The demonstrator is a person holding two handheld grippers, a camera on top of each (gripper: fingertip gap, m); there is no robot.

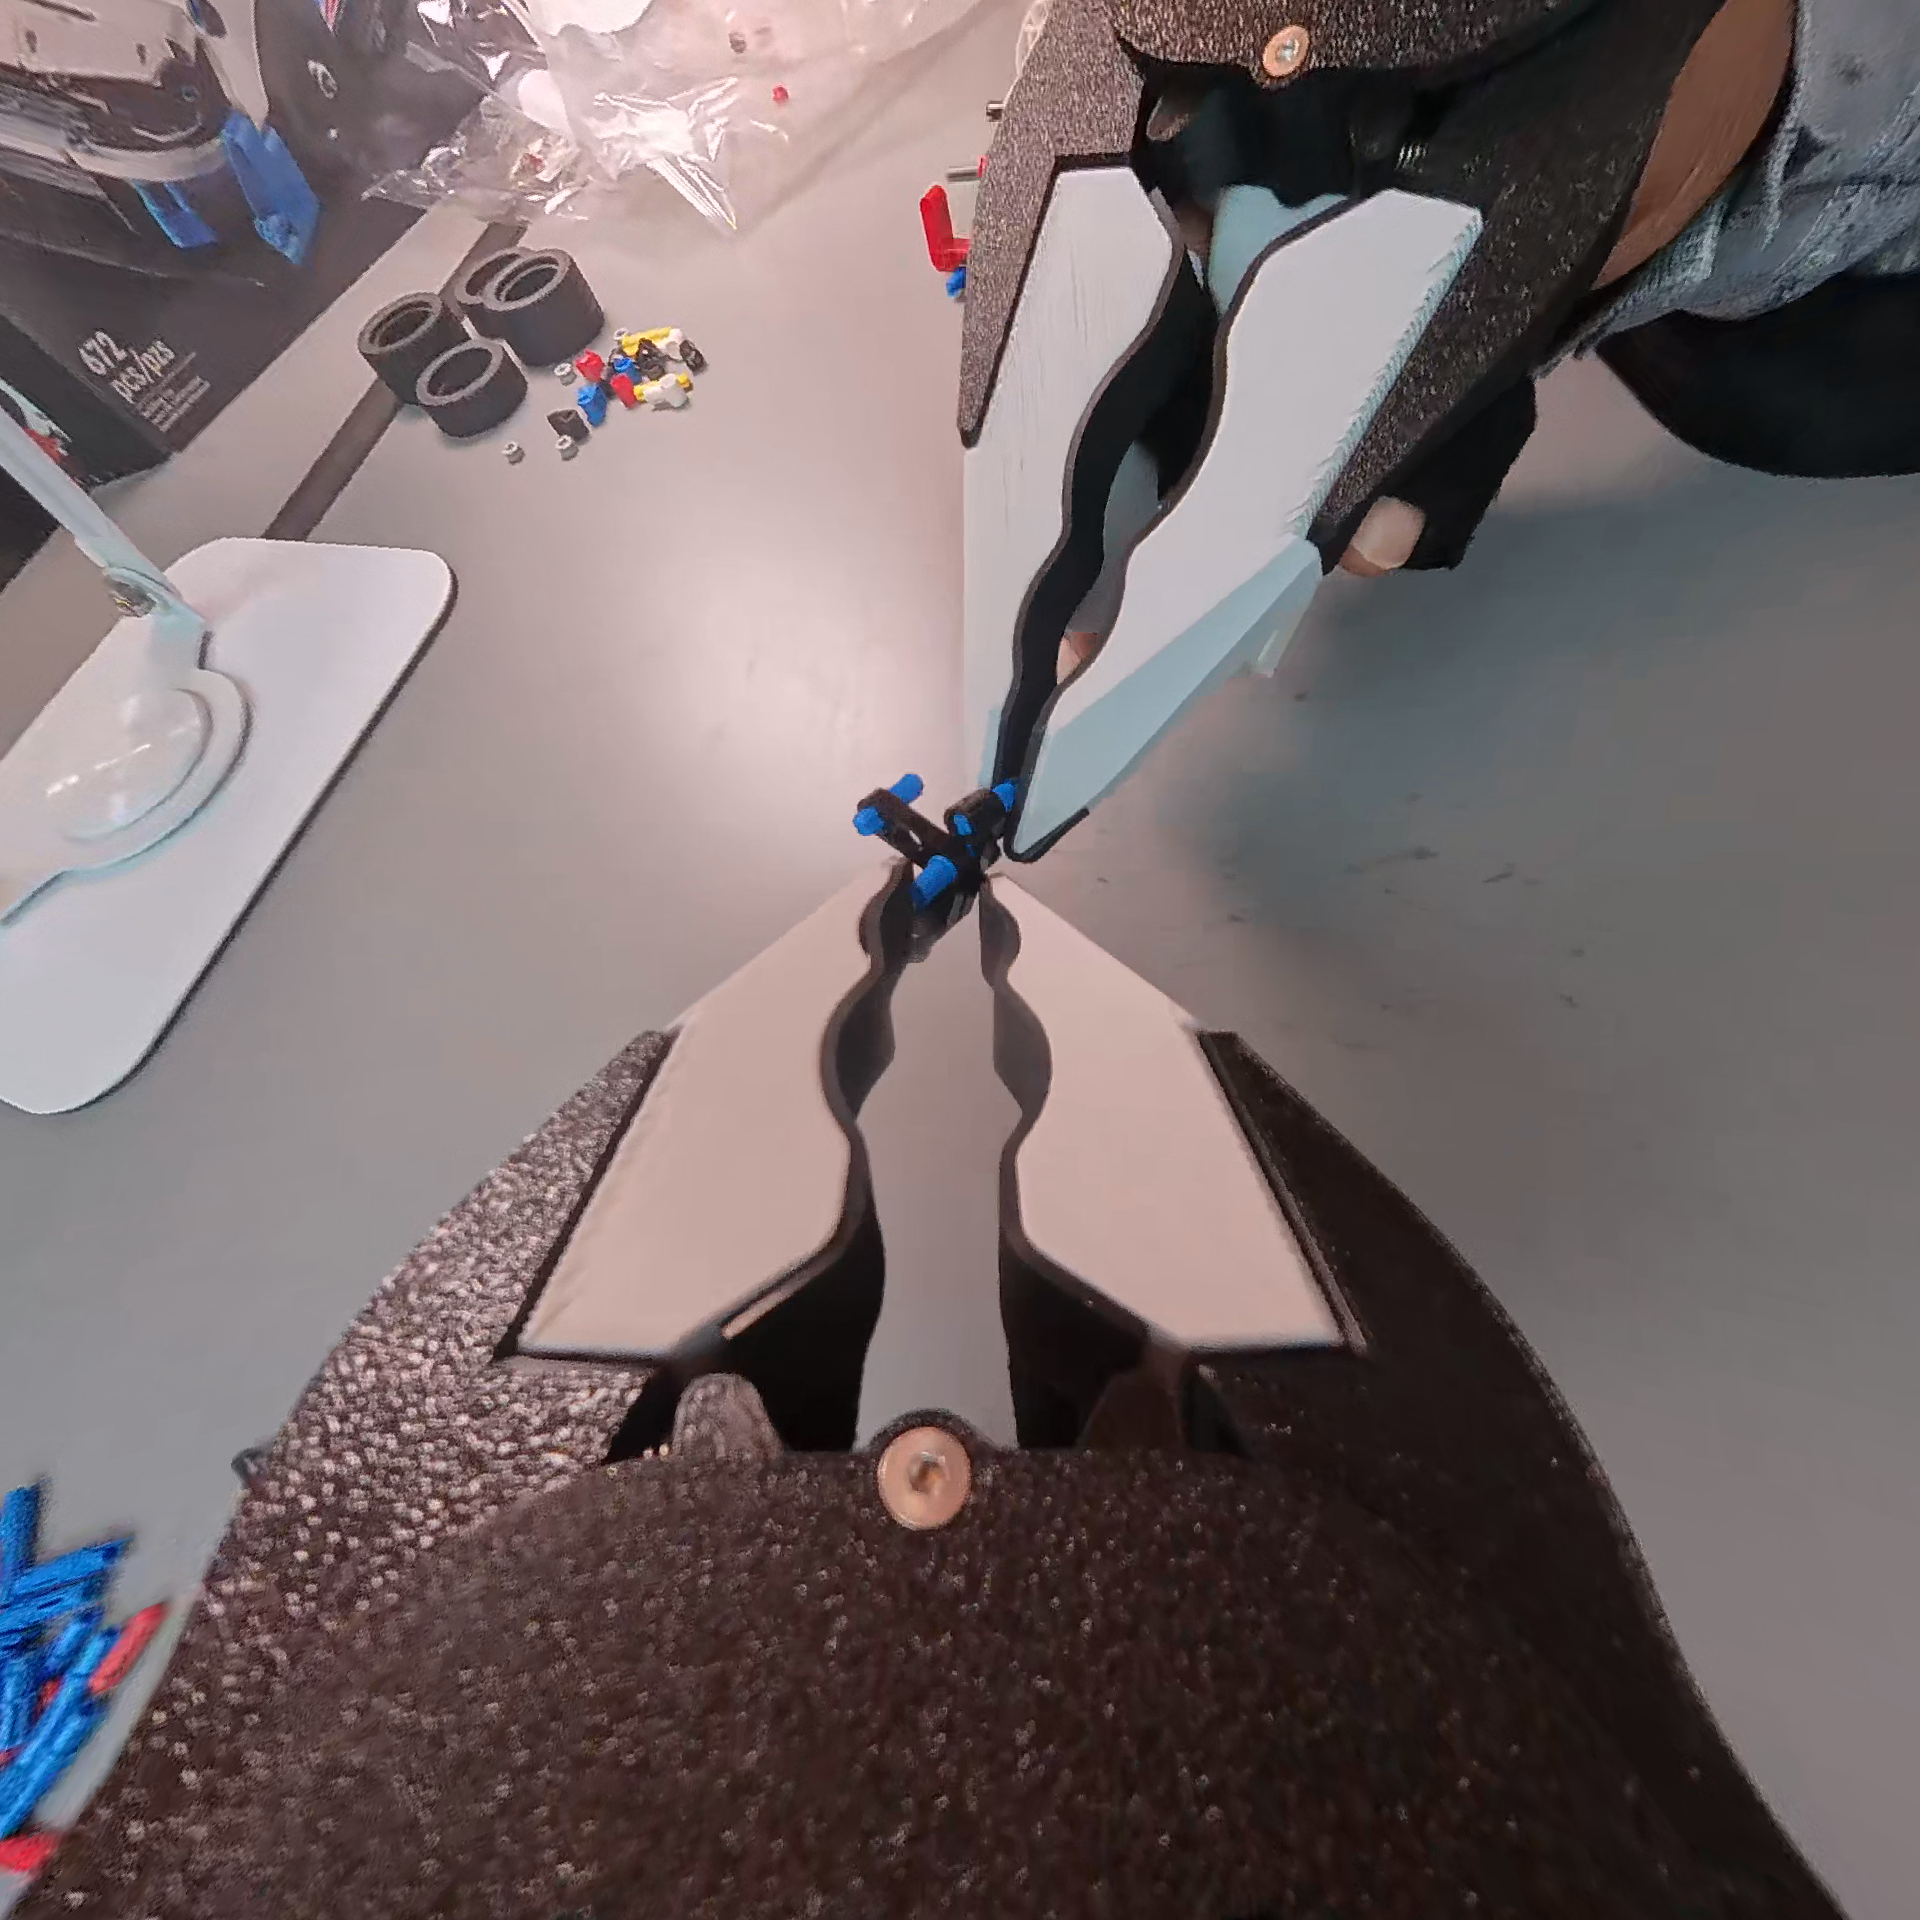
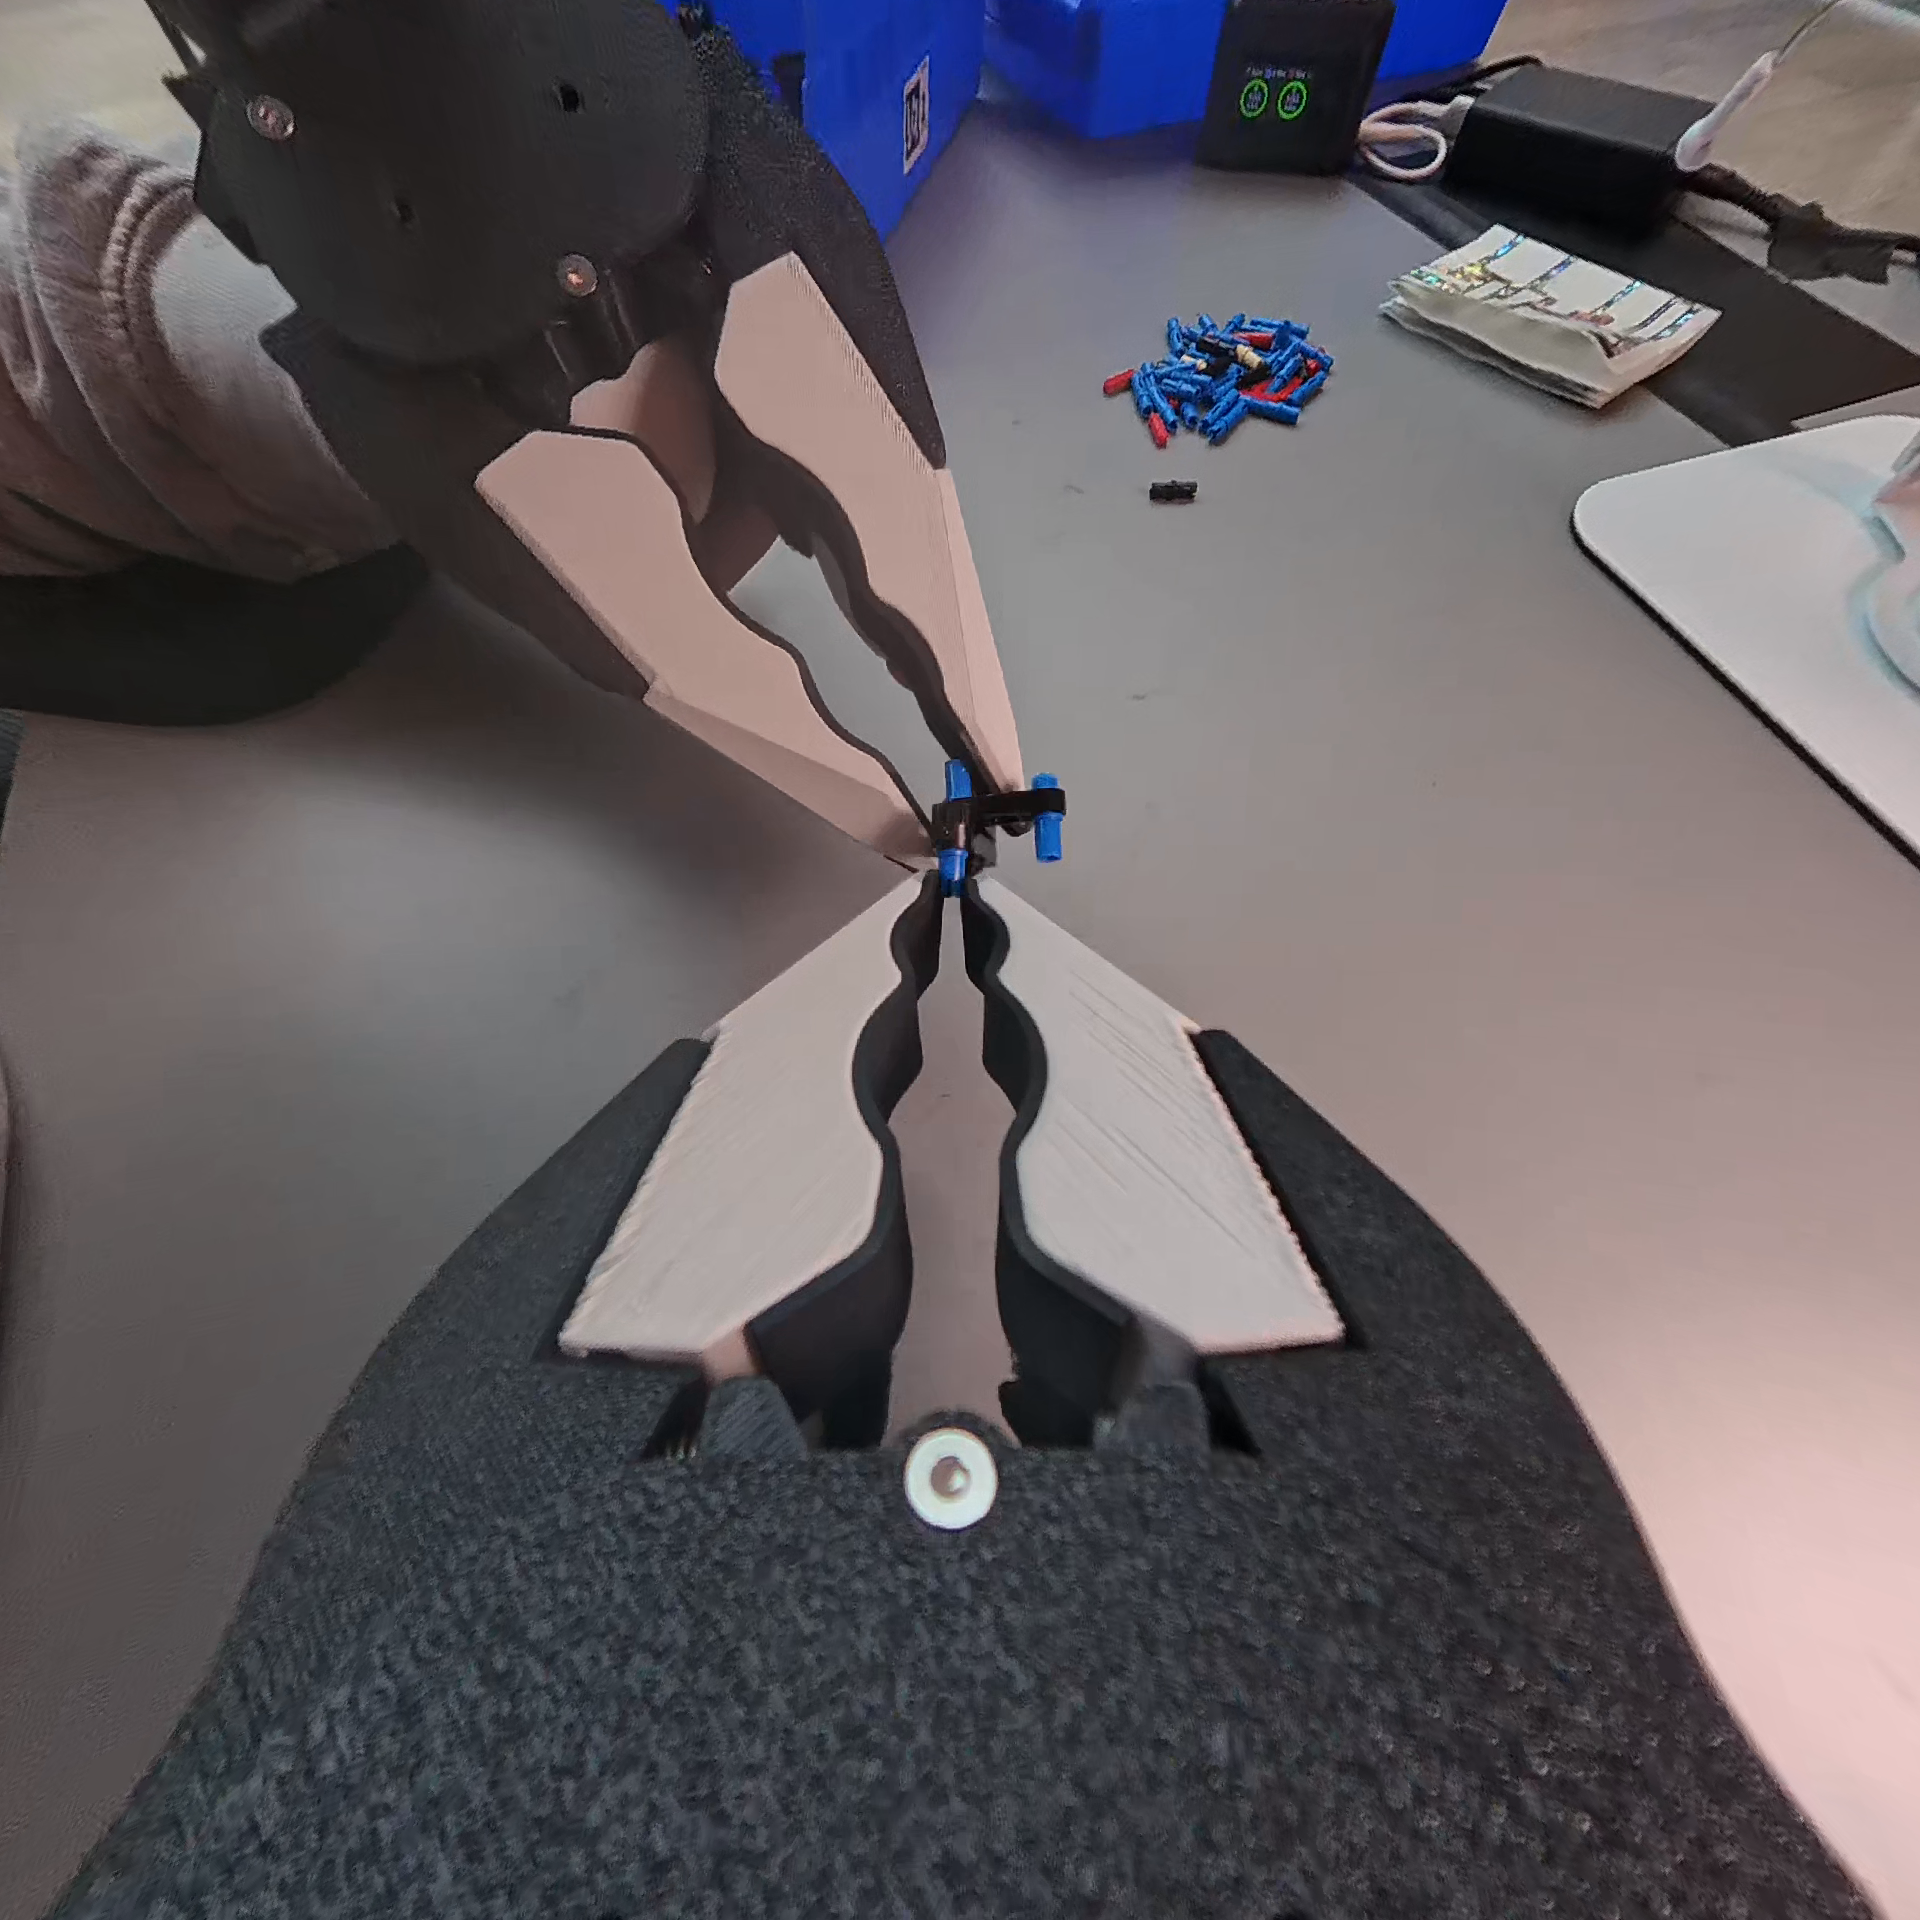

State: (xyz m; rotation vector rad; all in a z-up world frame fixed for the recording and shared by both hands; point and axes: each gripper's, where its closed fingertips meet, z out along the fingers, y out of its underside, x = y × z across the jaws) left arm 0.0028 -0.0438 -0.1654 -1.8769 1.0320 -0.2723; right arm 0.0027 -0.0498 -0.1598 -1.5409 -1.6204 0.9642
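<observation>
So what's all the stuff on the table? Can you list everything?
black beam with blue pins: one, black and blue, pinched between both tools above the table
tyres: four, black, far left by the box
small mixed pieces: one heap, red, blue, yellow, black, beside the tyres
pin pile: one heap, mostly blue, some red, far right
loose black pin: one, black, near the pin pile
box: one, dark, far left corner
plastic bags: clear, crumpled, far side
stand base: one, white, left
folded booklet: one, white, far right
table: one, grey
left tool: shut on the beam
right tool: shut on a blue pin
</observation>
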